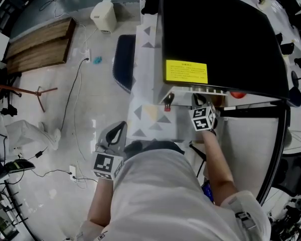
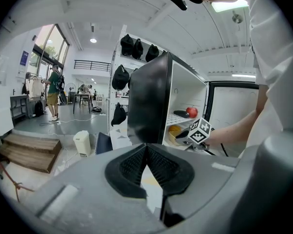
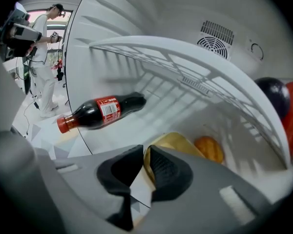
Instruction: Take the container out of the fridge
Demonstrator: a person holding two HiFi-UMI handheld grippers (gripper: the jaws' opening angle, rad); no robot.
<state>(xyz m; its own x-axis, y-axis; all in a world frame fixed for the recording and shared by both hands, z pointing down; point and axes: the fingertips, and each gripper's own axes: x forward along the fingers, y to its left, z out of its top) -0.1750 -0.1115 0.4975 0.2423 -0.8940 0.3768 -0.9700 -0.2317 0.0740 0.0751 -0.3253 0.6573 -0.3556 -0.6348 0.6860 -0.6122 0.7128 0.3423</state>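
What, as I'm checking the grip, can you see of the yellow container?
The yellow container looks like thin plastic, shallow and open-topped. It sits in the fridge under the wire shelf. Its near rim is pinched between the pads of the right gripper. An orange round thing lies at its far edge; inside or beside, unclear.

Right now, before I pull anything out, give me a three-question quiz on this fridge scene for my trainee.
1. True or false: the cola bottle stands upright.
2. What is between the jaws of the right gripper? A the cola bottle, B the rim of the yellow container, C nothing.
3. Fill in: the jaws of the left gripper are ___, with nothing held.
Key: 1 false, it lies on its side; 2 B; 3 shut.
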